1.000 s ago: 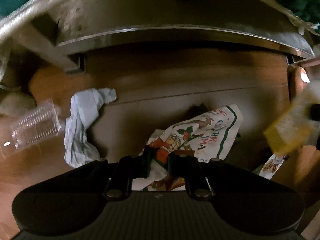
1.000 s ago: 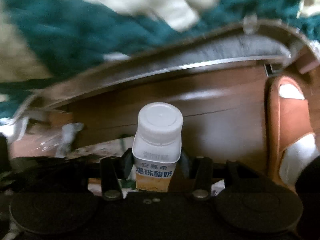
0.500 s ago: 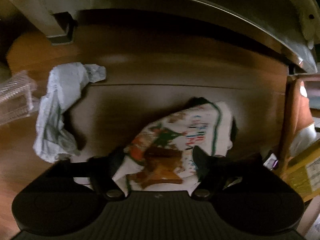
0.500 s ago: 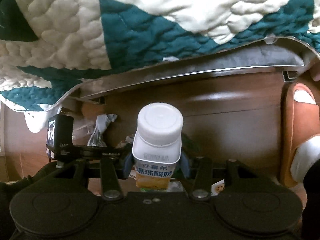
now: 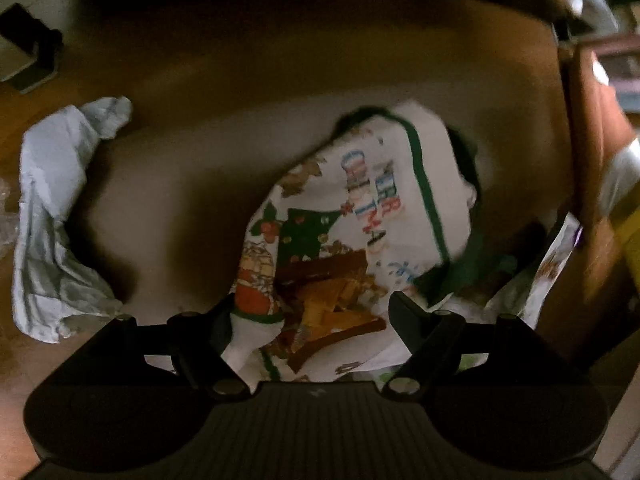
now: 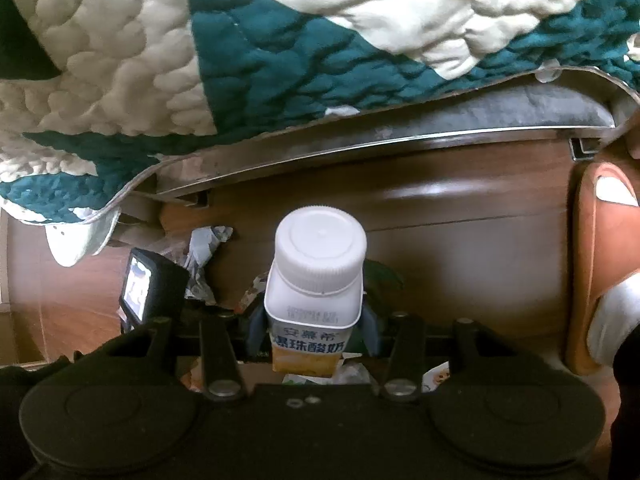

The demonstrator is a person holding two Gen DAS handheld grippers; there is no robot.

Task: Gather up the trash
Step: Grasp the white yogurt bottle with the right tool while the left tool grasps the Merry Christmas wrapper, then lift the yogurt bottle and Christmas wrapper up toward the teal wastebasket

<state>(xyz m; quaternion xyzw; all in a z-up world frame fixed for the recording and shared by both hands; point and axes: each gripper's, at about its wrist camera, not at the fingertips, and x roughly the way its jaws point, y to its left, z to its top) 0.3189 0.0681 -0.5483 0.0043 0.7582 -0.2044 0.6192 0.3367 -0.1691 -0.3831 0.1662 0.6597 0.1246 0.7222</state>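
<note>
The floor [image 6: 460,248] was brown wood-look board with a thin seam running across it, glossy where a pale streak of light fell on it and dim elsewhere. At the far side stood a bed: a grey padded edge [image 6: 520,110] above a shiny metal rail [image 6: 360,142], with a dark square leg bracket [image 6: 582,148] at the right. A quilted bedspread [image 6: 280,40] in teal and cream hung over the bed's edge, drooping lowest at the left. In the left wrist view the space under the bed [image 5: 300,8] lay in deep shadow, and another bracket [image 5: 32,60] showed at the far left.
</note>
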